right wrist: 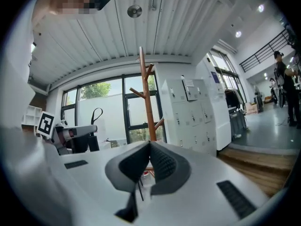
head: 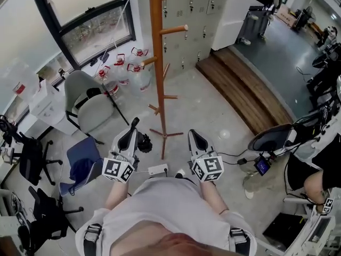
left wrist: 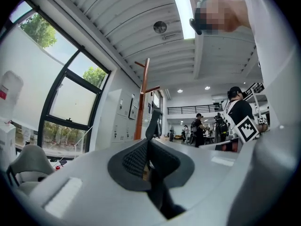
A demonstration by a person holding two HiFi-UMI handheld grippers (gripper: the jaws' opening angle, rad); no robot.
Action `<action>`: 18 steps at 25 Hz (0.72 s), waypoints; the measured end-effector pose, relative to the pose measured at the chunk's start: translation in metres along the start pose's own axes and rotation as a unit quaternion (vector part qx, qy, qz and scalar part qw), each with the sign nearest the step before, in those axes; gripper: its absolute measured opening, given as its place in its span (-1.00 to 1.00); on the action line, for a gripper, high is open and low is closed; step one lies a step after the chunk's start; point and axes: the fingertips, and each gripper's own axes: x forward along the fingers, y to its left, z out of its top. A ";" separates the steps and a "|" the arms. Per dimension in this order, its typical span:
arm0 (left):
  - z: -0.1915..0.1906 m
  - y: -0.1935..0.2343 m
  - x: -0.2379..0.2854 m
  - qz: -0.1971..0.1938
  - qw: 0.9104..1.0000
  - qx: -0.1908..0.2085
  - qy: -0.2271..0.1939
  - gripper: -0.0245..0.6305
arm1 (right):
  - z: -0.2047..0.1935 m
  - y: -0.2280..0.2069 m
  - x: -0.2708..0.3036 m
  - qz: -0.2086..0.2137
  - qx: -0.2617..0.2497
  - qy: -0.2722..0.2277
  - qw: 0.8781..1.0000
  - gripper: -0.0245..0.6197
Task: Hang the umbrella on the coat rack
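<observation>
**Umbrella in your left gripper, rack straight ahead**

You are facing the tall brown wooden coat rack (head: 157,63), which is standing at the top centre of the head view, with both grippers held out level towards it.

Your left gripper (head: 129,132) is clamping its jaws tight on the small black folded umbrella (head: 143,143), low in the frame and left of centre. In the left gripper view a black strap is standing up from between the closed pads. In the right gripper view the body is hanging below the gripper with the strap loop rising above it. Gripping it this way is probably keeping the loop free and upright, ready to slip over a peg.

Your right gripper (head: 193,134) is carrying nothing. Its jaws are resting together at the tips with only floor showing behind them, so it looks free to steady the loop if needed. The umbrella is well short of the rack and is not yet hanging.

Counting: one umbrella, one coat rack, two grippers. About six pegs are showing along the pole, at staggered heights on both sides, and three feet at its base. Clear water jugs with red caps (head: 121,68), four as far as I can tell, are sitting at the upper left, behind the rack.
</observation>
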 end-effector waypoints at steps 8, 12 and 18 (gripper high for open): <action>0.003 -0.018 0.026 0.058 0.998 0.019 -0.004 -0.88 | -0.004 -0.032 0.011 0.064 0.011 0.010 0.998 -0.90; 0.004 -0.021 0.024 0.073 0.997 0.015 -0.006 -0.88 | -0.007 -0.030 0.018 0.079 0.015 0.014 0.997 -0.90; -0.004 -0.013 0.027 0.067 0.998 0.005 -0.002 -0.88 | -0.007 -0.030 0.033 0.079 0.018 0.013 0.997 -0.90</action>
